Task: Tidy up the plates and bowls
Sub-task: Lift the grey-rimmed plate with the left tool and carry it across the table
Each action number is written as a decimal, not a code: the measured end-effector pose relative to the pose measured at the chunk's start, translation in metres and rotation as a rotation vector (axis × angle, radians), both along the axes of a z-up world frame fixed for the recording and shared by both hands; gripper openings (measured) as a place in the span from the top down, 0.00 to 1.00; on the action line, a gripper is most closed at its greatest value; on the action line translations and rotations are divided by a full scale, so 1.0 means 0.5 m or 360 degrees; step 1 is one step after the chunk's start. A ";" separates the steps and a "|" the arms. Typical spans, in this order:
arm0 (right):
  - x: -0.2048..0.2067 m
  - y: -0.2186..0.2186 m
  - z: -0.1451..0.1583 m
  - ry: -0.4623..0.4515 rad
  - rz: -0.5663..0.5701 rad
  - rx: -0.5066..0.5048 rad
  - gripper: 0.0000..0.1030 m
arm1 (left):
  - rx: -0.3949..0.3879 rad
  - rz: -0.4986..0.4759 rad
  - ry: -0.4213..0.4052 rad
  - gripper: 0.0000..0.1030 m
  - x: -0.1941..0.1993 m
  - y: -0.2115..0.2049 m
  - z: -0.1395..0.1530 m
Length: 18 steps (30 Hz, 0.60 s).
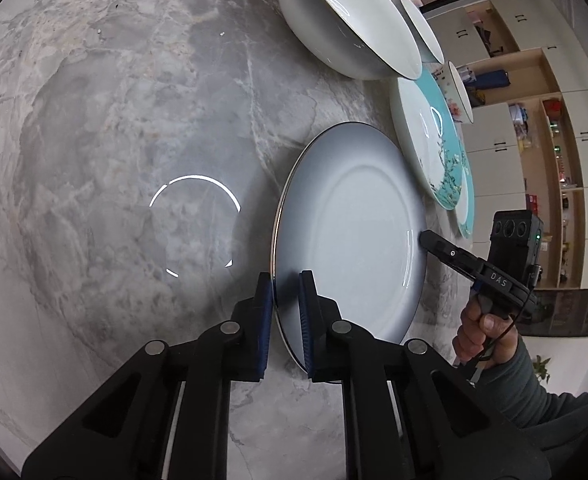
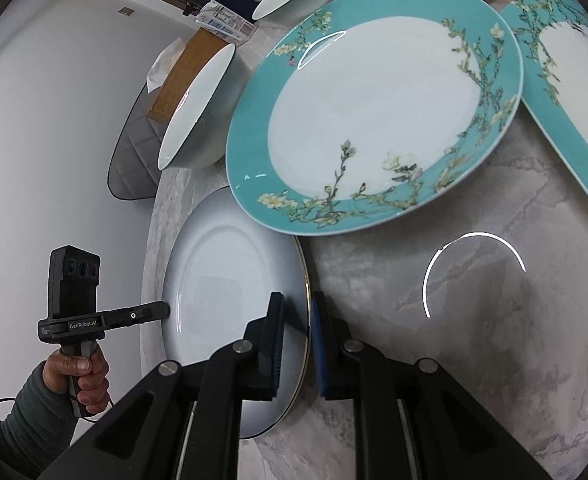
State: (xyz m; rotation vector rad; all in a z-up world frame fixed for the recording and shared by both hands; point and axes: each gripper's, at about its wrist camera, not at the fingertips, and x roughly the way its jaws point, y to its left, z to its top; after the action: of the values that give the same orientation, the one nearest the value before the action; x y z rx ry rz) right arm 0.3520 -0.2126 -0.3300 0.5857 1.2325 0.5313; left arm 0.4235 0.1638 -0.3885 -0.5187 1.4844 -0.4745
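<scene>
We have the white plate (image 1: 353, 236) clamped at opposite rims, left gripper (image 1: 286, 316) and right gripper (image 2: 295, 340) both grasping it. Next, probably: lift level off the worktop (image 1: 134, 120), clearing the teal plate (image 2: 373, 108) beside it.

Two wrist fisheyes, close, angled down from opposite sides – shared grey plate (image 1: 349, 236) (image 2: 234, 280)

- Your plain plate (image 2: 230, 280) lies on the tabletop (image 2: 473, 360).
- The floral plate (image 2: 373, 120) overlaps the plain plate's far edge.
- A bowl (image 2: 198, 112) sits just beyond the plain plate.
</scene>
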 end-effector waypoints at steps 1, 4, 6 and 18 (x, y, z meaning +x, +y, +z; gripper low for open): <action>0.004 0.001 0.000 -0.0002 -0.0001 0.0000 0.85 | 0.0001 0.0000 -0.0003 0.90 -0.004 -0.004 0.002; 0.006 0.004 0.006 -0.0012 0.0008 -0.0003 0.85 | 0.0000 0.0006 -0.0018 0.90 -0.019 -0.006 0.011; 0.006 0.006 0.013 -0.0021 0.0011 -0.0004 0.85 | -0.0007 0.0012 -0.0028 0.90 -0.030 -0.007 0.018; -0.032 0.026 0.064 -0.0085 0.0037 -0.0027 0.85 | -0.0020 0.0021 -0.0068 0.90 -0.115 -0.004 0.077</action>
State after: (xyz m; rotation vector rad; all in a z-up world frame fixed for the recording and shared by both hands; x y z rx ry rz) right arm 0.3362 -0.1997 -0.2978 0.5402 1.1937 0.5522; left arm 0.3662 0.1618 -0.3499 -0.5247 1.4372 -0.4820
